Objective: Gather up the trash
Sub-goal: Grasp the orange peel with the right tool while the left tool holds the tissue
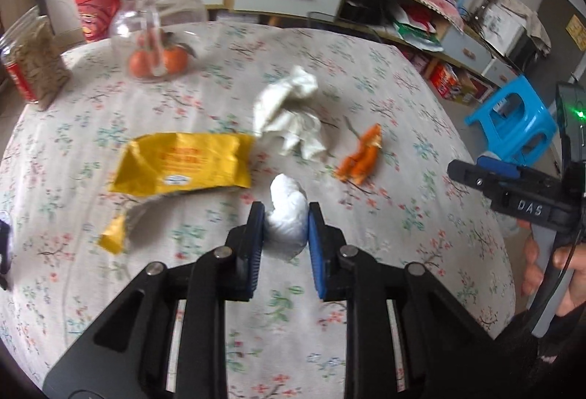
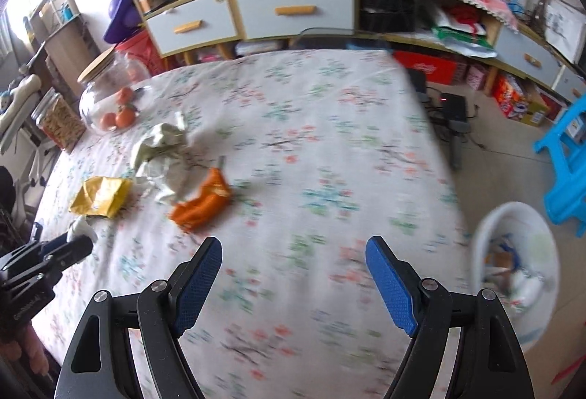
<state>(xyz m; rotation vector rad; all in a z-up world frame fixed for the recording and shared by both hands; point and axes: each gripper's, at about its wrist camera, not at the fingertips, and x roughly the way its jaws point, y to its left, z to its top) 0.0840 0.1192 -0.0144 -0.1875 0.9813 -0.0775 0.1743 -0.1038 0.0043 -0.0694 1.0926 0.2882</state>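
Observation:
My left gripper (image 1: 285, 215) is shut on a white crumpled tissue ball (image 1: 287, 215), held just above the floral tablecloth (image 1: 403, 98). It also shows at the left edge of the right wrist view (image 2: 78, 243). Beyond it lie a yellow wrapper (image 1: 183, 162), a crumpled white paper (image 1: 289, 113) and orange peel (image 1: 360, 157). My right gripper (image 2: 295, 252) is open and empty over the table's near right part; the peel (image 2: 201, 203) lies ahead to its left. A white trash bin (image 2: 516, 270) with rubbish stands on the floor to the right.
A glass jar (image 1: 157, 29) with oranges and a jar of snacks (image 1: 34, 63) stand at the table's far left. A blue stool (image 2: 566, 172) is on the floor right. Cabinets (image 2: 293, 10) line the back wall.

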